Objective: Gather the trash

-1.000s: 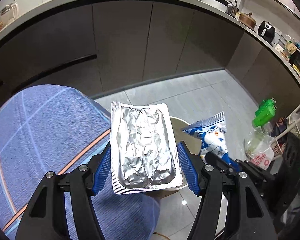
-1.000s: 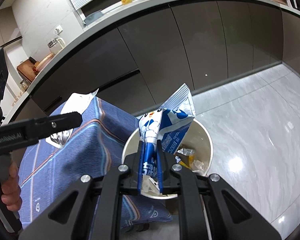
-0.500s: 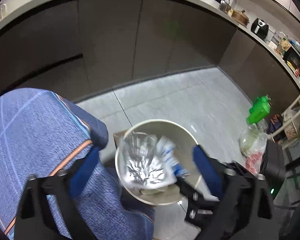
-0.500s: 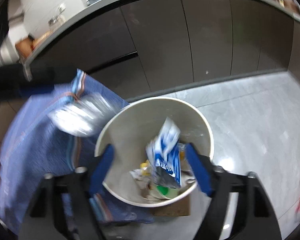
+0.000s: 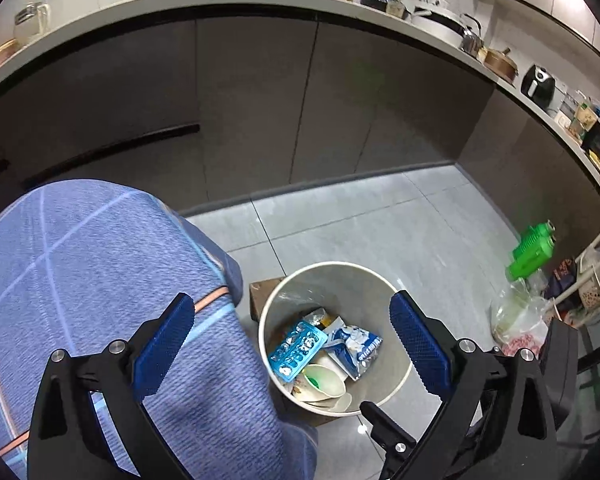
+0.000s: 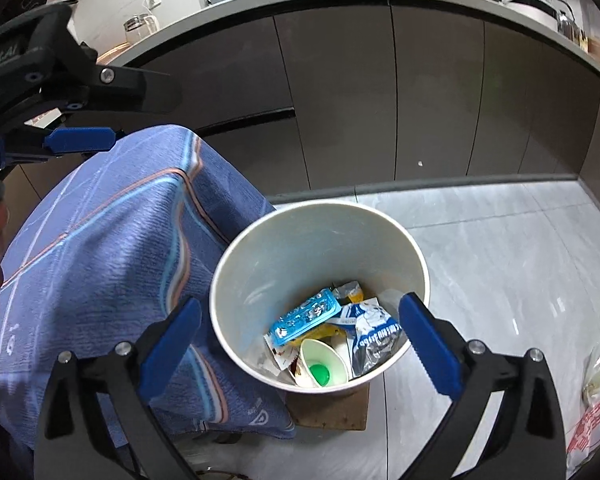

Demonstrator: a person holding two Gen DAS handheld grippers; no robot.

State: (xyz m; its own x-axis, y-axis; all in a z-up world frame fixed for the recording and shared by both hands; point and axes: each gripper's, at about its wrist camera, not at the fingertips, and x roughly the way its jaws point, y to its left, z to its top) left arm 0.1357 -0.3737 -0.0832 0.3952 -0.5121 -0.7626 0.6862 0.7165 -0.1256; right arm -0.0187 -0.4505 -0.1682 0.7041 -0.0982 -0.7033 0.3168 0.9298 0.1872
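Fig.: both tools over the bin, release step. We hold the left gripper (image 5: 292, 344) w/ jaws spread wide & nothing between them; the right gripper (image 6: 300, 340) is likewise wide apart & empty. Both hang above the bin (image 6: 260, 248), a pale round tub on the floor, touching the edge of the blue cloth (image 6: 100, 260).

Contents: blue blister pack (image 6: 305, 315) lies on top, tilted; the blue-white snack bag (image 6: 374, 334) is just beside it, toward the right wall; a paper cup (image 6: 323, 362) w/ a green blob inside sits near the front; crumpled wrappers underneath, type unclear. All trash we see is inside the rim; none on the floor by the tub.

To do this step well, in our judgement: keep jaws apart, lift straight up clear of the rim, avoid snagging the cloth, then swing back for any remaining pieces.
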